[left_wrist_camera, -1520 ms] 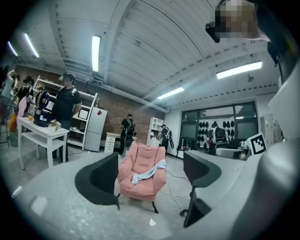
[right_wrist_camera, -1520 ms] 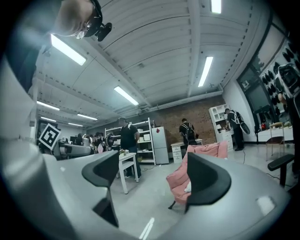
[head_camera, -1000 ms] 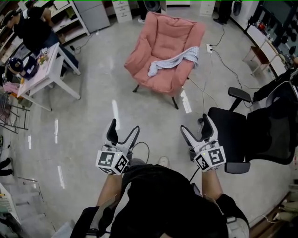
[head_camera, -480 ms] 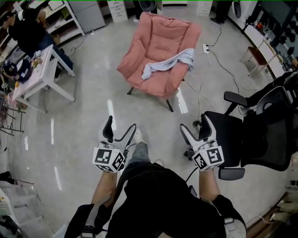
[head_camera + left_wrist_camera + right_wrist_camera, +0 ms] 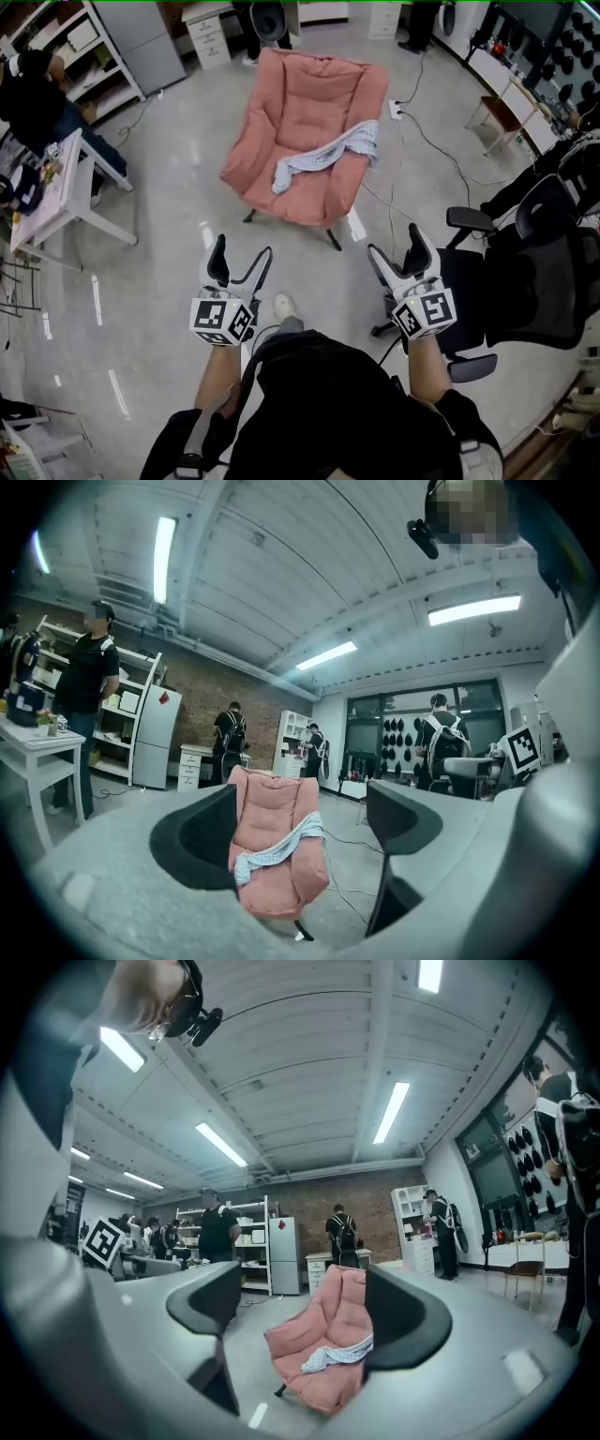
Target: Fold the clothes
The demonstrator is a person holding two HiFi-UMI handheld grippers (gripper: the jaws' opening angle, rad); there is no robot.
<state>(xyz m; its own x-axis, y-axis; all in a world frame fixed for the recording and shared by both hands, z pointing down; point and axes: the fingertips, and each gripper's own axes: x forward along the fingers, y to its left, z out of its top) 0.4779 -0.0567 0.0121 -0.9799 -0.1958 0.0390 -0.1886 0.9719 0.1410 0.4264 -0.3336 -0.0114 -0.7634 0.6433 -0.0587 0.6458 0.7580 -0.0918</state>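
A light blue-and-white garment (image 5: 322, 155) lies crumpled across the seat and right arm of a pink padded chair (image 5: 305, 127) ahead of me. It also shows in the left gripper view, garment (image 5: 278, 848) on chair (image 5: 277, 855), and in the right gripper view, garment (image 5: 335, 1354) on chair (image 5: 323, 1344). My left gripper (image 5: 240, 261) is held open at waist height, well short of the chair, with nothing between its jaws. My right gripper (image 5: 397, 251) is open and empty too, level with the left.
A black office chair (image 5: 525, 281) stands close on my right. A white table (image 5: 52, 192) and shelves (image 5: 80, 42) are at the left, with a person (image 5: 33, 94) beside them. Cables (image 5: 427, 141) run over the grey floor right of the pink chair. Other people stand at the back.
I have walked forward: the pink chair has drawn closer and slid left and down in the head view. Both grippers keep the same open pose in front of me.
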